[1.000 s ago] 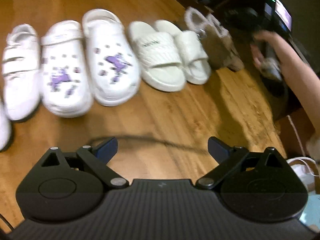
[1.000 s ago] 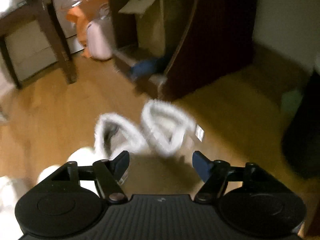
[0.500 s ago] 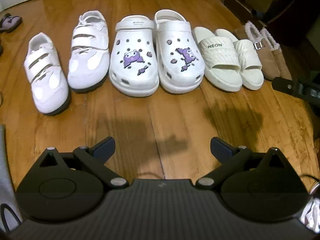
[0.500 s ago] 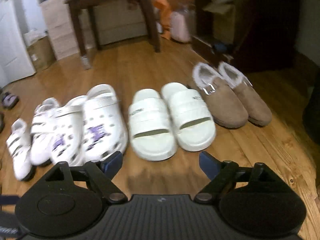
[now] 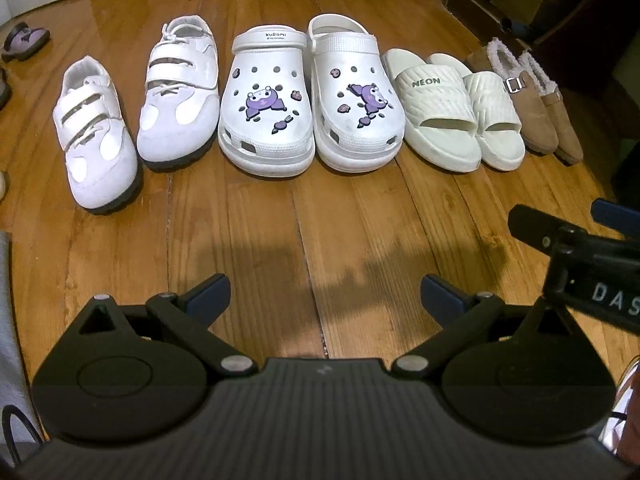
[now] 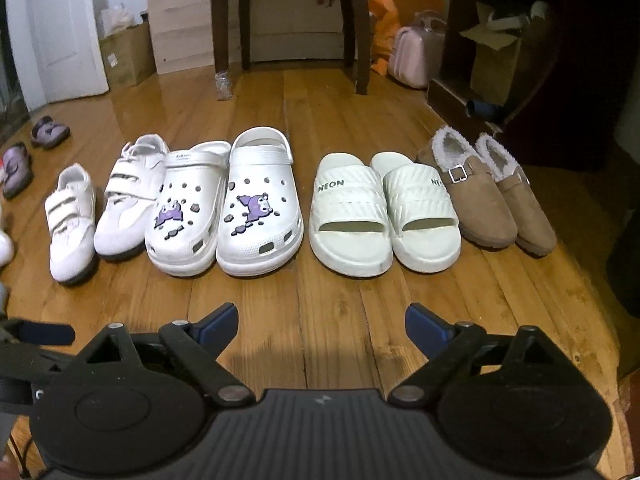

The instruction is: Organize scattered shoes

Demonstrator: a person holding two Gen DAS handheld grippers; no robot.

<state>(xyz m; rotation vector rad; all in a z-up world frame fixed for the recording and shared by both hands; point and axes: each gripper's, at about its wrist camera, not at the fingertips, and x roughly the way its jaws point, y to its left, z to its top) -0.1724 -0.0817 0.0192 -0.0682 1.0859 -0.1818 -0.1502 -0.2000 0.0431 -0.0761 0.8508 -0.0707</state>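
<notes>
Right wrist view shows four pairs lined up toes-forward on the wooden plank floor [image 6: 332, 320]: white strap sneakers [image 6: 100, 200] at the left, white perforated clogs with purple charms [image 6: 224, 208], cream ribbed slides marked NEON [image 6: 384, 208], and tan suede slippers with fleece lining [image 6: 488, 192] at the right. Each shoe sits just beside its partner, though the outer sneaker sits a little nearer the cameras than its mate.

The right hand-held gripper [image 6: 320, 324] hangs above bare floor in front of the slides, jaws spread wide with nothing between them. In the left wrist view the left hand-held gripper [image 5: 324, 292] is likewise wide and empty, hovering in front of the clogs, well apart from the row.

Judging from the layout, the row looks close to finished and this is a check or a pause between picks. Two small purple sandals [image 6: 36, 148] lie apart from the row at the far left by the white door [image 6: 60, 32]; the next move probably calls for reaching over there, closing on one sandal and carrying it to the line.

At the left edge a white rounded shape is cut off and cannot be identified. The far slipper is partly hidden behind its partner, and the dark area at the right is too dim to make out.
</notes>
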